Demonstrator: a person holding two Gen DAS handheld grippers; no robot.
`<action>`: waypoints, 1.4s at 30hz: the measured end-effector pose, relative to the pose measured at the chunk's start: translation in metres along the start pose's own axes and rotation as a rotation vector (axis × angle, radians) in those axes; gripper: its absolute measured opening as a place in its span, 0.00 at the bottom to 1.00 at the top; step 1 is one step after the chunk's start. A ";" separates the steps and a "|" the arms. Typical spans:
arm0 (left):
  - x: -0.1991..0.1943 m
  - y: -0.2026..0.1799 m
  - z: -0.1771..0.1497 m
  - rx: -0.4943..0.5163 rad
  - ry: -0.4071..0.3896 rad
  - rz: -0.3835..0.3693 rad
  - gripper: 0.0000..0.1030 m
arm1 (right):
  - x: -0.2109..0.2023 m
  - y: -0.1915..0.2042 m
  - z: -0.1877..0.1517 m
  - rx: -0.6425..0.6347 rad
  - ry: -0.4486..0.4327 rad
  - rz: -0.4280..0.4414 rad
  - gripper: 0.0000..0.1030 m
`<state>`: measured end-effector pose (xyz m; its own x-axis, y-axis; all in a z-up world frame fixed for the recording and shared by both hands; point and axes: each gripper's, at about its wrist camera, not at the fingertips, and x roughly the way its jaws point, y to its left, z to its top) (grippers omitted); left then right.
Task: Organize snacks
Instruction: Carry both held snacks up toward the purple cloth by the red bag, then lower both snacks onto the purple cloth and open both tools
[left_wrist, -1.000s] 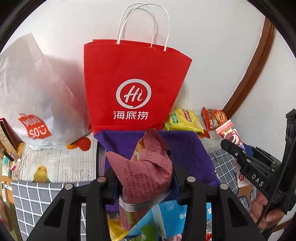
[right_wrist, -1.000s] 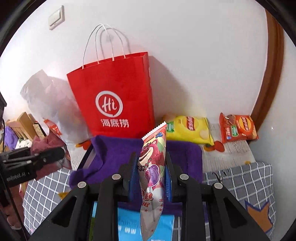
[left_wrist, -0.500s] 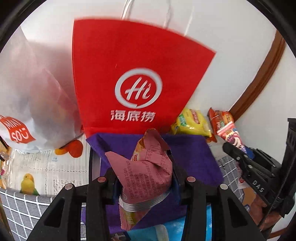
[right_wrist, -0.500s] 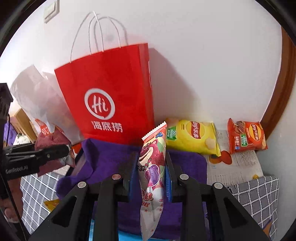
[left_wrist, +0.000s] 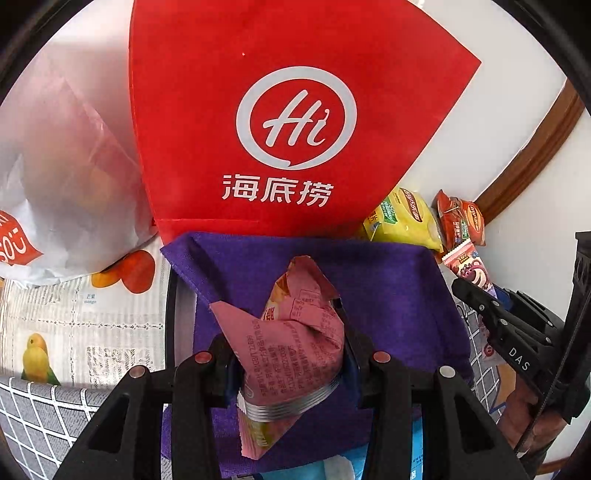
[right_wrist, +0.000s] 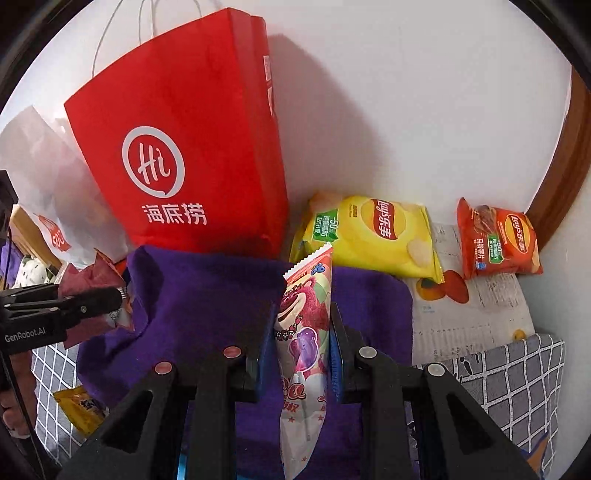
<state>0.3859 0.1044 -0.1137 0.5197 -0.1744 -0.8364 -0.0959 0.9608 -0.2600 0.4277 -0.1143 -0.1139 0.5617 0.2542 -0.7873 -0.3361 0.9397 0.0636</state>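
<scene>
Left wrist view: red bag (left_wrist: 295, 122) looms nearer; left gripper (left_wrist: 291, 354) is clamped on pink packet (left_wrist: 291, 343), right gripper (right_wrist: 301, 347) on bear packet (right_wrist: 304, 332), likely bound for it.

A plain white wall (right_wrist: 406, 92) fills the back of both views, evenly lit, with soft grey shadows falling on it to the right of the standing items. At the far right a brown wooden trim (right_wrist: 565, 177) runs up in a curve beside the wall; it also shows in the left wrist view (left_wrist: 532, 155). The surface below is covered by a grey cloth with a white grid pattern (right_wrist: 517, 380), and nearer the wall by a newsprint-style sheet (left_wrist: 81, 325) printed with fruit and a yellow bird. At the far left edge, wooden or cardboard pieces (right_wrist: 29, 229) stand, too small to identify.
</scene>
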 end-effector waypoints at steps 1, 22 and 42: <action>0.000 0.001 0.000 -0.002 0.000 0.001 0.40 | 0.000 0.000 0.000 -0.002 0.000 -0.001 0.25; 0.001 0.004 0.002 -0.014 0.009 -0.007 0.40 | 0.015 0.001 -0.004 -0.015 0.040 -0.016 0.25; 0.015 -0.004 -0.004 0.013 0.054 -0.003 0.40 | 0.028 0.005 -0.009 -0.034 0.092 -0.036 0.26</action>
<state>0.3907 0.0974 -0.1270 0.4729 -0.1882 -0.8608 -0.0836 0.9629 -0.2564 0.4352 -0.1049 -0.1408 0.5021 0.1972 -0.8420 -0.3435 0.9390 0.0151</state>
